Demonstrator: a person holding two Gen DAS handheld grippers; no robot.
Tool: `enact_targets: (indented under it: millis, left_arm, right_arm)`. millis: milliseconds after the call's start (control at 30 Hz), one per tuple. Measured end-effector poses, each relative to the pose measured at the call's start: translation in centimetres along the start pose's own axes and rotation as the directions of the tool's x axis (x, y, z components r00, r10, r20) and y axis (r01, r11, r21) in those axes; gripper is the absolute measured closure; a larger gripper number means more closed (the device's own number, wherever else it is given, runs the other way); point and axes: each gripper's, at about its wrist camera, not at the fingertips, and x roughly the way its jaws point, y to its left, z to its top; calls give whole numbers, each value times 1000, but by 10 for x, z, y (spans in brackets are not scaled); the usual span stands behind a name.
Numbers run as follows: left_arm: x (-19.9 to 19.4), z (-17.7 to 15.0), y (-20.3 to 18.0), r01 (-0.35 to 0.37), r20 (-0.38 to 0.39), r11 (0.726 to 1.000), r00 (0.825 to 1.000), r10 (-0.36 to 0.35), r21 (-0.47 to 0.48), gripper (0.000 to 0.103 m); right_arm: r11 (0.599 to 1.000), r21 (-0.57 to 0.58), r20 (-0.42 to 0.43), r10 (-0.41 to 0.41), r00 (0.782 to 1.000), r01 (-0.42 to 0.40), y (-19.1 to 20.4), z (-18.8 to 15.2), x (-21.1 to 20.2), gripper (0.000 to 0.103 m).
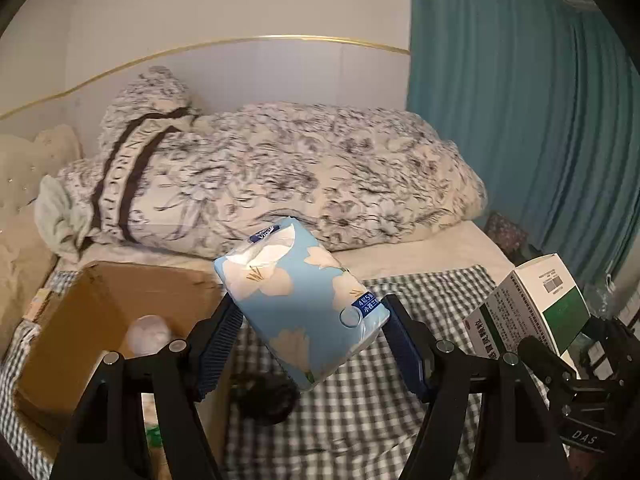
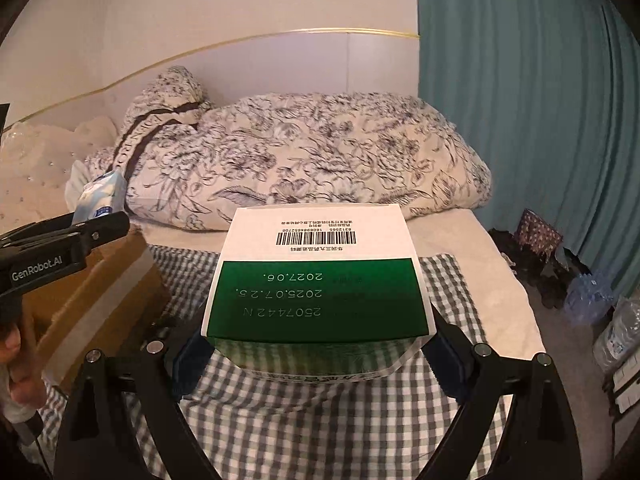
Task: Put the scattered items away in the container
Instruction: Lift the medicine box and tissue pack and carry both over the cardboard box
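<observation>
A: Nearest the lens, the left claw (image 1: 312,344) is clamped on a blue flowered tissue pack (image 1: 304,304), one blue pad against each side, the pack tilted and lifted clear of the checked bedsheet (image 1: 400,420).

B: And the other one?

A: The right claw (image 2: 316,360) is clamped on a green and white medicine box (image 2: 318,280), barcode end pointing away, also held off the sheet.

B: Where is the container?

A: An open cardboard box (image 1: 112,312) stands on the bed. The tissue pack hangs just right of the box and above its near corner; the medicine box is well to the right of it. Something pale and rounded already lies inside the box, and there is a dark item on the sheet just beside its right wall, too blurred to name.

B: So which step is this?

A: I'd say the carry: both items picked up, neither dropped in yet. Next, the left claw needs to come over the box opening and spread its pads; the right should wait its turn or approach from the box's right side, so the two don't collide.
</observation>
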Motion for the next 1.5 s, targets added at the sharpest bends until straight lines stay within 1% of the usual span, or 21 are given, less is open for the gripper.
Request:
enact_targets:
  millis: [267,467,767,867,1000,1067,1300,1500]
  left_arm:
    - [-39,-2,48,-58,34,997,998,60,-57,31]
    - [-65,-2,77,-74,56,993,995,80,-97,31]
    - [-104,-3,119,-73,96,983,991,90,-169,31]
    - [-113,-5,134,-79,98,978,990,99,-191,31]
    - [-126,-8,155,-96,104,972,987,121,-214,31]
    - [-132,-11,164,-124,107,970,983,149,-211,31]
    - [-132,-22,200,-145,71,957,983,167,-252,31]
    - [-114,-33,220,-164,8,955,985,171,-247,31]
  right_arm:
    - [998,-38,21,58,998,-57,46,6,-6,11]
    - [993,-73,43,98,994,-95,79,14,-17,11]
    - [981,-130,71,151,986,-141,130,26,-35,11]
    - [976,-146,77,171,982,-159,147,29,-41,11]
    - [970,-170,87,193,977,-176,170,32,-48,11]
    - [965,-182,89,206,974,-188,182,33,-49,11]
    - [946,-226,75,256,964,-234,225,30,-46,11]
    - [932,-249,47,283,958,-263,252,26,-29,11]
